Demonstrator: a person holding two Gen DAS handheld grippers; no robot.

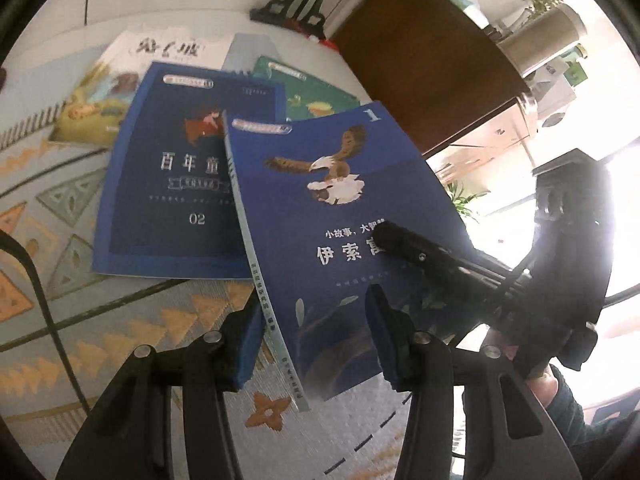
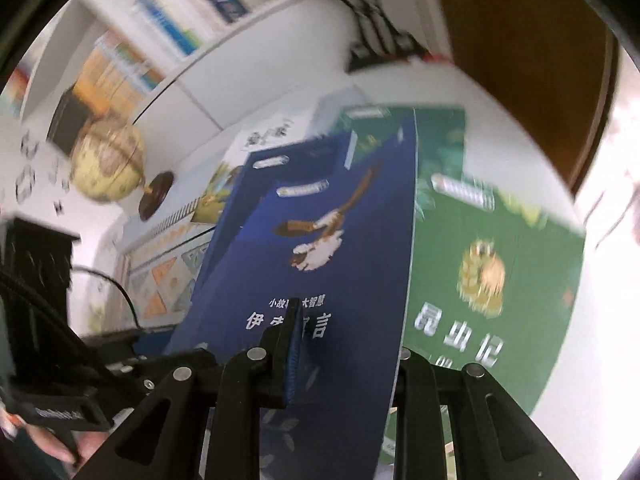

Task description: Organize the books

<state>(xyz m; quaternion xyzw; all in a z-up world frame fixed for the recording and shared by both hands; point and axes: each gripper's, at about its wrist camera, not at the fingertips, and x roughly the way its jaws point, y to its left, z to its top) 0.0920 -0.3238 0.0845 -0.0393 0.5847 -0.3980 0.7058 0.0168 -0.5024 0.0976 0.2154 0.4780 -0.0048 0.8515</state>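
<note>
A blue eagle-cover book [image 1: 340, 220] is lifted and tilted above the patterned mat. My right gripper [image 2: 344, 360] is shut on it [image 2: 320, 240]; one finger lies on the cover, the other is behind it. The right gripper also shows in the left wrist view [image 1: 400, 240]. My left gripper [image 1: 312, 340] is open, its fingers either side of the book's lower spine edge, not clamping. A second blue book marked 02 [image 1: 172, 176] lies flat on the mat. A green book [image 2: 492, 264] lies under the held book.
An illustrated white book [image 1: 120, 80] lies behind the blue ones. A brown cabinet [image 1: 424, 60] stands at the back right. A globe [image 2: 108, 164] and a bookshelf [image 2: 132, 60] are at the left. A black cable [image 1: 44, 300] crosses the mat [image 1: 120, 340].
</note>
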